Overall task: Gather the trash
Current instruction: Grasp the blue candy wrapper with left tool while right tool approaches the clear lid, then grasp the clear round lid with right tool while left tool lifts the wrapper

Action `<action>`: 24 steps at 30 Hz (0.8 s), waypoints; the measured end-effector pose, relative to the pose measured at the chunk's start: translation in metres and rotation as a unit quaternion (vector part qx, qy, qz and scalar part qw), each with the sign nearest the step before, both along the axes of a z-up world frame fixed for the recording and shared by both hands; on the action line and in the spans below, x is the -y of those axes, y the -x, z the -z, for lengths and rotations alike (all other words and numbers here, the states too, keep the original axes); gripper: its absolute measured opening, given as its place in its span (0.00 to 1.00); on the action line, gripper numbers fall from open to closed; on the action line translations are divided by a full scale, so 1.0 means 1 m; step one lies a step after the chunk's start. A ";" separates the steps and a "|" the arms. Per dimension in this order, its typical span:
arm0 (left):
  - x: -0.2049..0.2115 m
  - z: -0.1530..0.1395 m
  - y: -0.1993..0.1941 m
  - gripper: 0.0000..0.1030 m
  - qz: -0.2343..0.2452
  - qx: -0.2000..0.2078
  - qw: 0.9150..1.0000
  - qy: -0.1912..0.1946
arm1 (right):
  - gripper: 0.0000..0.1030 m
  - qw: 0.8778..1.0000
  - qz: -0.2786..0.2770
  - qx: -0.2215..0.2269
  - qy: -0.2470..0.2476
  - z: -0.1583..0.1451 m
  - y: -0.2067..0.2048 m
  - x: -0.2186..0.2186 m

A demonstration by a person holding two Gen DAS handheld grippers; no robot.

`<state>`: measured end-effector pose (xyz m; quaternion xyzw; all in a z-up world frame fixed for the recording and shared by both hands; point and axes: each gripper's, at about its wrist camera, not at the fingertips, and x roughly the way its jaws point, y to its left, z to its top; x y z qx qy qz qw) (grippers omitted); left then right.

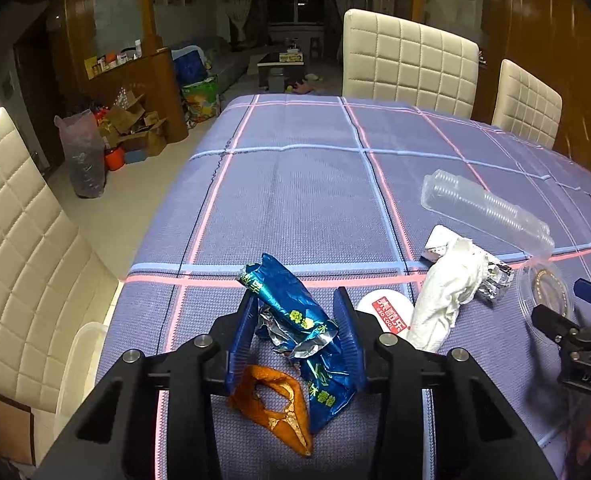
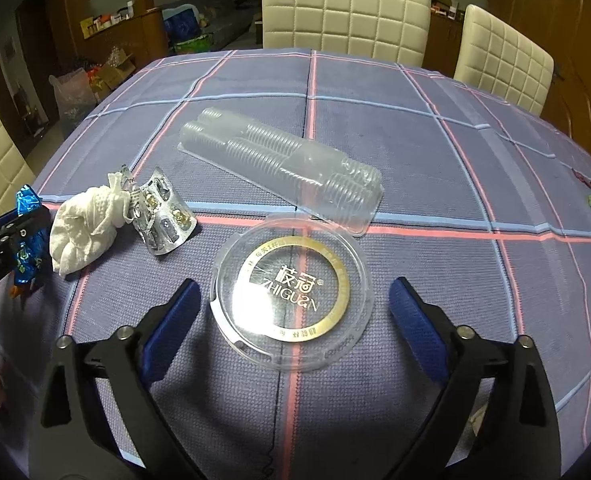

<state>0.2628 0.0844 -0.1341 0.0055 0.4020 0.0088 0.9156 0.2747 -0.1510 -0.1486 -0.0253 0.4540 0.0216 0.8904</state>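
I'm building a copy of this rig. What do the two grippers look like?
Both match. The left gripper has black angular plastic linkage arms with silver pivot bolts and two ribbed blue finger pads. The right gripper is the same: black arms, silver bolts, blue pads. No cables or sleeves show.

Each gripper is built of matte black plastic arms with triangular cut-outs, joined by round silver bolts. The fingers (image 1: 349, 338) of the left gripper (image 1: 295, 340) and right gripper (image 2: 295, 312) are faced with ribbed blue pads.
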 end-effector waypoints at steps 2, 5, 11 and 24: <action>0.001 -0.002 0.001 0.37 0.000 0.005 1.000 -0.002 | 0.91 1.000 -0.002 -0.015 0.006 0.007 -0.003 -0.001; 0.002 -0.004 0.003 0.37 0.003 0.008 1.000 -0.002 | 0.84 1.000 0.000 -0.014 -0.011 0.005 -0.002 0.002; -0.001 -0.013 0.014 0.37 0.001 0.019 1.000 0.001 | 0.83 1.000 -0.008 0.001 -0.006 -0.005 0.011 -0.004; -0.015 -0.028 0.072 0.37 -0.015 0.039 0.999 -0.001 | 0.83 0.998 -0.052 0.026 0.000 -0.024 0.065 -0.031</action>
